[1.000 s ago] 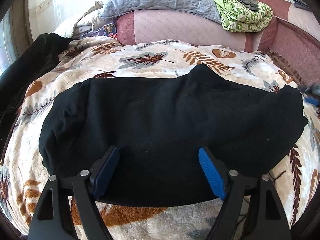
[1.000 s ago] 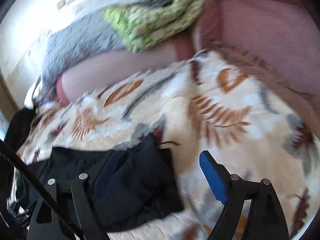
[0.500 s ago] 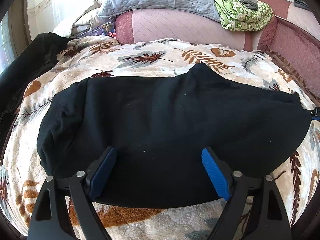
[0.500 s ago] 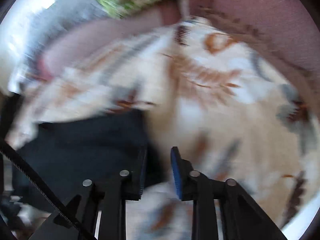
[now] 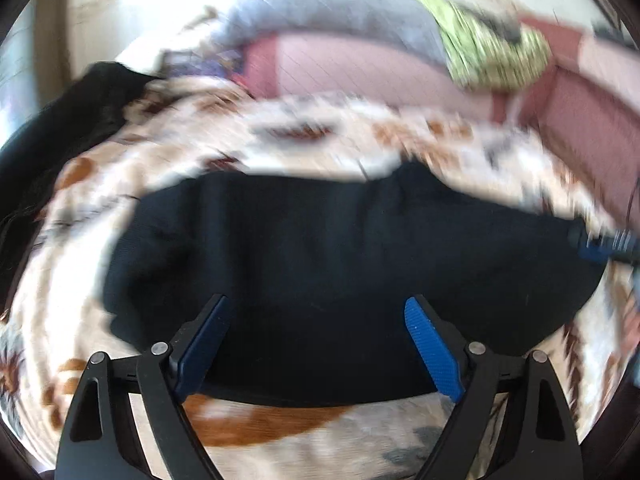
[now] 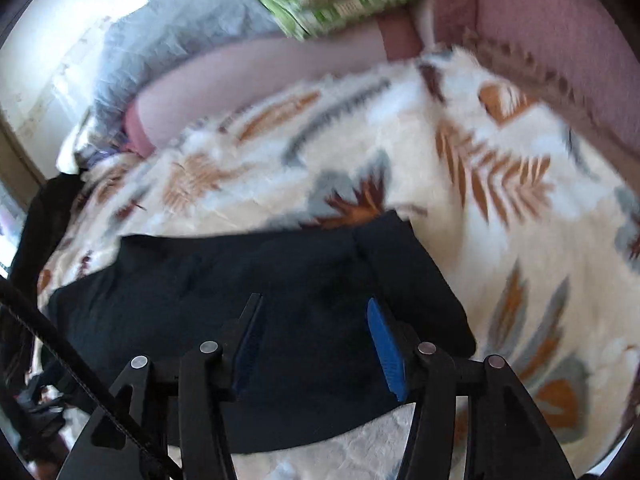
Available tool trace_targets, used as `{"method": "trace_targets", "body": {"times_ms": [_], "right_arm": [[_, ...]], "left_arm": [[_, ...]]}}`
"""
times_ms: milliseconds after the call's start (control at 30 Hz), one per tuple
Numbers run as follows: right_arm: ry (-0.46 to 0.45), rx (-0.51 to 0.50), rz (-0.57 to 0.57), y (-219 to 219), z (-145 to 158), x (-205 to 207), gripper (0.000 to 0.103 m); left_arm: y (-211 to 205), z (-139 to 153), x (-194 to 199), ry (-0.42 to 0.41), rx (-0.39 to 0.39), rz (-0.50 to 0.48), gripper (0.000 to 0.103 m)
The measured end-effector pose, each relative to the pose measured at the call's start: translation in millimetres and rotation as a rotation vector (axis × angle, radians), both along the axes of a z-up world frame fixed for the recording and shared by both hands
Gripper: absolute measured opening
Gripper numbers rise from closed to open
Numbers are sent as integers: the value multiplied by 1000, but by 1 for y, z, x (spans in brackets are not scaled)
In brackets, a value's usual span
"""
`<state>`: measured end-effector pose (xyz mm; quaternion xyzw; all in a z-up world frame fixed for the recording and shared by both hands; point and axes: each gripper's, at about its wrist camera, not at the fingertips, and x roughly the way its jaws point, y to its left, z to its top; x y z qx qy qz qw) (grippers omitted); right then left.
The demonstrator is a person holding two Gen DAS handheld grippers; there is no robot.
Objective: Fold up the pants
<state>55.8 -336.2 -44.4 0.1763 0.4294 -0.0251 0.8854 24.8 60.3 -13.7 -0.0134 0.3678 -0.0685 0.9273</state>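
Observation:
The black pants (image 5: 340,248) lie in a wide folded band across the leaf-print blanket (image 5: 280,140). My left gripper (image 5: 316,302) hovers wide open over their near edge, its blue pads (image 5: 432,352) clear of the cloth. In the right wrist view, my right gripper (image 6: 314,300) hangs over the right end of the pants (image 6: 240,280). Its jaws are opening, the cloth lies below and between the fingers, and the pads do not press on it. The right gripper's tip (image 5: 600,246) also shows at the pants' right end in the left wrist view.
A grey quilt (image 5: 340,12) and a green folded cloth (image 5: 492,56) rest on the pink padded cushion (image 5: 360,68) at the back. Another dark garment (image 5: 60,128) lies at the blanket's left edge. A black cable (image 6: 60,344) crosses the lower left.
My right gripper narrowed at the pants' right edge, then widened again and now sits over the cloth. The left gripper has drawn back and up a little; the pants stay put.

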Motion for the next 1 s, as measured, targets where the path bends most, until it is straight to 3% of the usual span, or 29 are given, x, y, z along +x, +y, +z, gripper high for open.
{"method": "trace_targets", "body": {"times_ms": [133,233,333,467,533,733,900,1000], "right_arm": [[16,-92,26,2,-4,1,56],[38,-202,47,15,9,3,57],[-29,-269,59,37,38,-4,60],[-83,-175,221,88,70,4,68],[-66,-126,348,130,76,17,71],[68,-4,620,250,68,56,71],[79,-81,707,312,66,62,71],[79,-110,718,325,60,63,72]], "left_arm": [[66,21,-1,-67,-108,222,88],[104,17,4,-22,-155,354,88],[123,6,8,35,-199,439,88],[128,-26,24,209,-179,450,88],[128,-21,20,189,-174,451,85],[150,-13,4,148,-324,482,82],[167,2,-4,75,-300,577,82],[170,6,-7,51,-323,573,83]]}}
